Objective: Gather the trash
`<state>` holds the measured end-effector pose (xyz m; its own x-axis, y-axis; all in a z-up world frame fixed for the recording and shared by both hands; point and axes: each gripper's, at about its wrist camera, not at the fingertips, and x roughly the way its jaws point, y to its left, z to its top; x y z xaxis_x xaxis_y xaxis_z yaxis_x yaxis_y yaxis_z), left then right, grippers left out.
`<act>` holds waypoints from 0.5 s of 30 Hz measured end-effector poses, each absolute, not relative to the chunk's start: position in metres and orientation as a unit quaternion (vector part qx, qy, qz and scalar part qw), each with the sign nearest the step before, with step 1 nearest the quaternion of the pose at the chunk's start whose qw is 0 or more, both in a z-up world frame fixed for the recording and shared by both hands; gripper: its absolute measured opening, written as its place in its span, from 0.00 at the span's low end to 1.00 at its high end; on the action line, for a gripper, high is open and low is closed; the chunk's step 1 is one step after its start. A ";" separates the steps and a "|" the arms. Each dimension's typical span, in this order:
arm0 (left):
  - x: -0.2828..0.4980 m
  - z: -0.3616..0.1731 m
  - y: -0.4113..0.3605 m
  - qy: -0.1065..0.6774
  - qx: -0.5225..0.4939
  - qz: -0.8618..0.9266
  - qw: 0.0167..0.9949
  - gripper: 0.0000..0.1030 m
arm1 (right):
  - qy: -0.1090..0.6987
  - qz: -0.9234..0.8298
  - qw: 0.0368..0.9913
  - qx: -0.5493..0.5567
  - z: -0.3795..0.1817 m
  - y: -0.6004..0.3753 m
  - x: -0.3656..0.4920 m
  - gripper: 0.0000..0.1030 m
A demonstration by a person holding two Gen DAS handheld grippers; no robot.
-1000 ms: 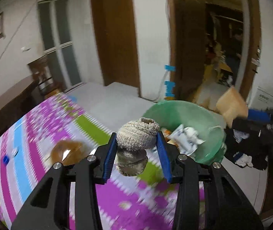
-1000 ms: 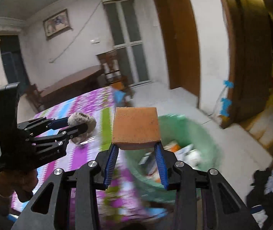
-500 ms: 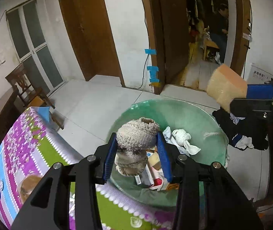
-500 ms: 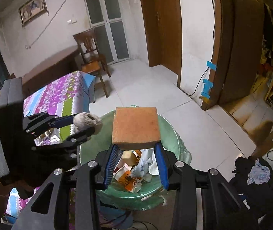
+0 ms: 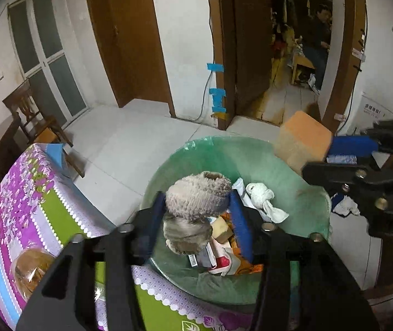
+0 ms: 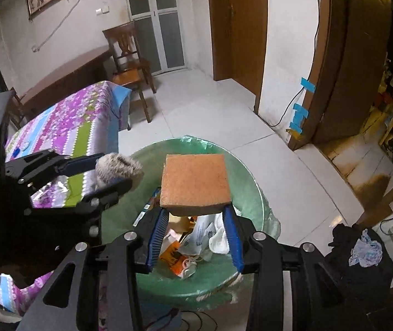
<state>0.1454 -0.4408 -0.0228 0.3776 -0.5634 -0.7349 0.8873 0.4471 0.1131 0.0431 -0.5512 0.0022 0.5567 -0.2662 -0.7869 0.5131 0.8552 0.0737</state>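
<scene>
Above green bin (image 5: 251, 151), left gripper (image 5: 197, 215), jaws just opening, pads (image 5: 240, 229) touching fuzzy beige sock (image 5: 196, 195)

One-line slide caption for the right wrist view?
Right gripper, jaws just opening, poises orange sponge over the green bin; left gripper alongside.

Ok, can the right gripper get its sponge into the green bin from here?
Probably yes. The right gripper holds the sponge directly over the open green bin, with nothing between them. Its jaws have just been opening, with the sponge between them.
</scene>
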 end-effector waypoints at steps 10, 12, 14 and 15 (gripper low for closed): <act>0.140 -0.017 -0.417 0.275 0.241 -0.429 0.826 0.81 | 0.392 -0.265 0.869 0.142 -0.004 -0.553 0.028 0.65; 0.132 -0.011 -0.406 0.256 0.232 -0.428 0.835 0.81 | 0.367 -0.279 0.878 0.131 0.003 -0.542 0.012 0.67; 0.120 -0.005 -0.393 0.232 0.223 -0.431 0.843 0.90 | 0.323 -0.291 0.891 0.130 0.012 -0.523 -0.013 0.87; 0.113 -0.001 -0.384 0.214 0.216 -0.431 0.849 0.92 | 0.303 -0.296 0.897 0.130 0.015 -0.517 -0.025 0.94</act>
